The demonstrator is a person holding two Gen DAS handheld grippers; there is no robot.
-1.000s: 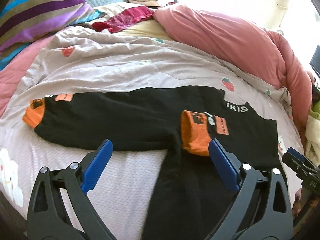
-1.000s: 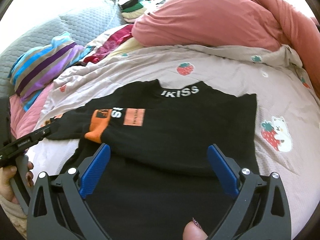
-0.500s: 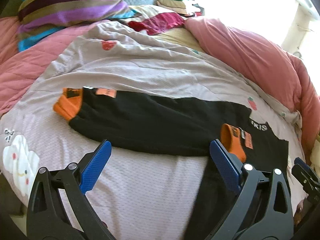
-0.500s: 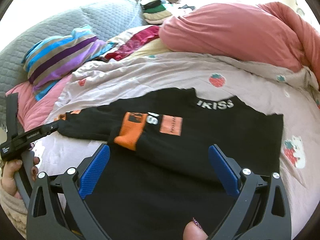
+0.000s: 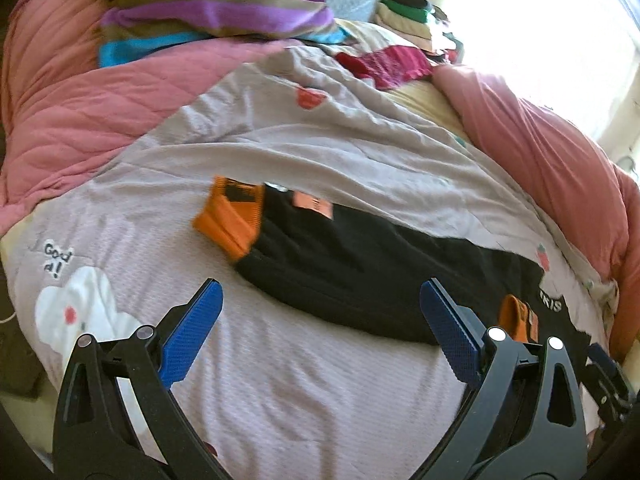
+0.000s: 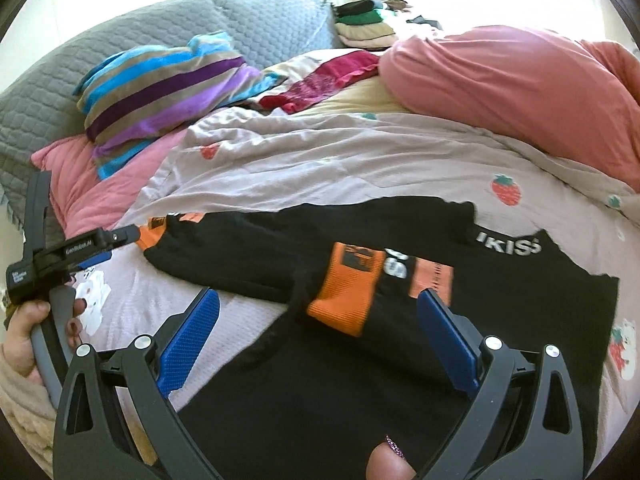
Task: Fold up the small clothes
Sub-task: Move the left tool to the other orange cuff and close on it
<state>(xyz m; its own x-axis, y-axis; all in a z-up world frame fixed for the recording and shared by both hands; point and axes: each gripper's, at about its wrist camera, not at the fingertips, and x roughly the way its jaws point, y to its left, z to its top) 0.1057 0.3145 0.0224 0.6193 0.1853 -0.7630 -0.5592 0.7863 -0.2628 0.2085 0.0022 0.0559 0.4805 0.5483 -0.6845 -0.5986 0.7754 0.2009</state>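
Bed: a wide mattress under a pale lilac-grey quilt (image 6: 344,172), printed with strawberries and, at the near left edge, a white cloud patch; the cloth is rumpled into long creases toward the head.
Head of the bed: a grey quilted pillow (image 6: 256,20) stands behind a cushion striped in blue, purple and tan (image 6: 160,88); a pink quilted blanket (image 5: 80,92) lies beneath the cushion.
Right side: a bulky pink duvet (image 6: 520,84) is heaped along the edge, with a crimson garment (image 6: 328,80) just beside it.
Far corner: a small stack of folded clothes (image 6: 364,24) sits against very bright, washed-out window light.
Black sweater (image 6: 400,340): spread flat on the quilt near the foot, white letters at the collar; one sleeve is folded across the chest so its orange cuff (image 6: 348,292) rests on the body, the other sleeve stretches out leftward, its orange cuff (image 5: 230,220) lying on the quilt.
Left gripper (image 5: 320,332): blue-padded jaws wide apart, holding nothing, above bare quilt near the outstretched sleeve.
Right gripper (image 6: 318,336): jaws equally wide, empty, over the folded cuff.
Person: a hand (image 6: 28,332) grips the left tool's handle.
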